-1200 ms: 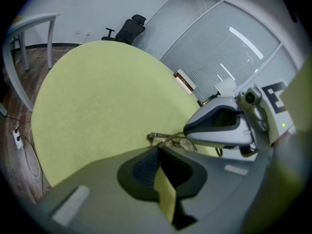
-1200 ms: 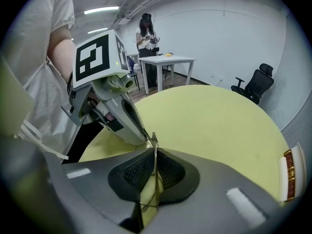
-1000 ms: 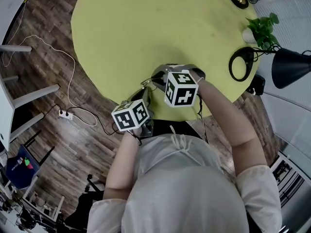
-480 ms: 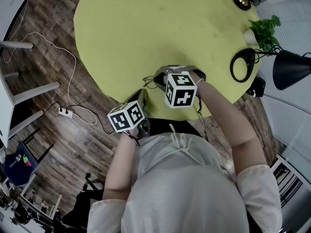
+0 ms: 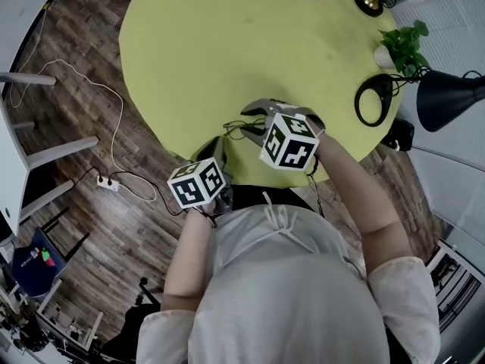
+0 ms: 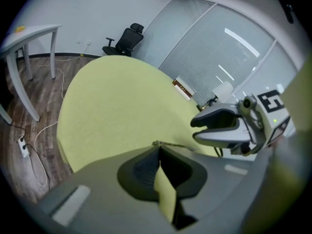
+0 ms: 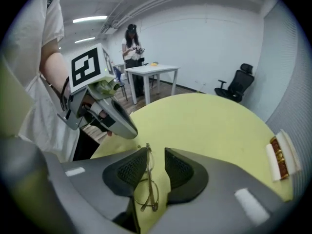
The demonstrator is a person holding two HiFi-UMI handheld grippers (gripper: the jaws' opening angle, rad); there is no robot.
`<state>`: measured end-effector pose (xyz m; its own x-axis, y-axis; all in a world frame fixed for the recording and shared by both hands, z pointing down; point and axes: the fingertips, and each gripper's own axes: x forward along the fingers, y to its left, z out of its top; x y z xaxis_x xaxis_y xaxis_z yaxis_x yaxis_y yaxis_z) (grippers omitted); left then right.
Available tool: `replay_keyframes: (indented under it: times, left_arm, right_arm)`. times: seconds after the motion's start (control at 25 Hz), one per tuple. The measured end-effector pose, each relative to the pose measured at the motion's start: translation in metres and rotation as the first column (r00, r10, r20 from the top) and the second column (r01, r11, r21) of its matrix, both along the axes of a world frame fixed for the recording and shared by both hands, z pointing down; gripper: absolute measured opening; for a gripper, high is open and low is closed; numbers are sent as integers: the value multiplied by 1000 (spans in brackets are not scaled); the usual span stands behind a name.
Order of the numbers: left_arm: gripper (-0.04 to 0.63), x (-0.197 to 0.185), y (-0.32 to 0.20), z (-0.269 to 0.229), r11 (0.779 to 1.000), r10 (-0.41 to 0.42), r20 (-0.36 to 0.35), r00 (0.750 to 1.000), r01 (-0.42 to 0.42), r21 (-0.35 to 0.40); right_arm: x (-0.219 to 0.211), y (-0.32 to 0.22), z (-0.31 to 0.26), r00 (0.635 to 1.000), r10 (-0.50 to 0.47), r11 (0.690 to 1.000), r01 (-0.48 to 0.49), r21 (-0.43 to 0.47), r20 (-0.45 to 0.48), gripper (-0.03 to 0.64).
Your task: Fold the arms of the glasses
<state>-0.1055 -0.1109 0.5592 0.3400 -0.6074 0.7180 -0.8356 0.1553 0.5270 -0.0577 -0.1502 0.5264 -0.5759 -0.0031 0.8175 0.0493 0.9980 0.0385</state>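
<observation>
Glasses (image 7: 150, 182) — over the near edge of the tabletop (image 5: 227, 44), one end pinched by the left tongs (image 6: 158, 146), the rest loose between the right tongs (image 7: 156, 151), whose jaws have just been opening; probably mid-fold — next, regrip the remaining arm and swing it inward.

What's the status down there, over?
Left tool shut, right by the glasses. Right tool just opened, glasses loose between its jaws, arms look folded. Nothing in the way.
</observation>
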Motion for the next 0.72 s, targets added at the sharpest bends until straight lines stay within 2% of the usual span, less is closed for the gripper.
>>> replay_keyframes:
  times: [0.08, 0.16, 0.24, 0.32, 0.4, 0.56, 0.72]
  left_arm:
    - [6, -1, -8, -24, 998, 22, 29, 999, -23, 60]
    - [6, -1, -19, -50, 991, 46, 60, 997, -53, 120]
    - [6, -1, -27, -80, 979, 69, 94, 993, -86, 183]
    - [6, -2, -34, -114, 958, 72, 137, 988, -107, 266]
    - [6, -4, -41, -151, 919, 50, 196, 979, -122, 375]
    - [6, 3, -47, -213, 821, 17, 309, 951, -190, 539]
    - [6, 17, -42, -272, 708, -7, 405, 914, -281, 648]
  right_arm:
    - [6, -13, -25, 989, 132, 991, -134, 23, 73, 75]
    - [16, -25, -50, 948, 281, 958, -287, 19, 151, 12]
    - [29, -32, -77, 874, 426, 900, -435, -12, 236, 0]
    - [39, -31, -108, 778, 533, 835, -548, -55, 333, 0]
    - [45, -26, -136, 702, 577, 793, -603, -81, 417, 0]
    - [52, -13, -185, 629, 562, 763, -645, -43, 537, 0]
    - [69, -12, -232, 502, 577, 671, -742, -23, 644, 0]
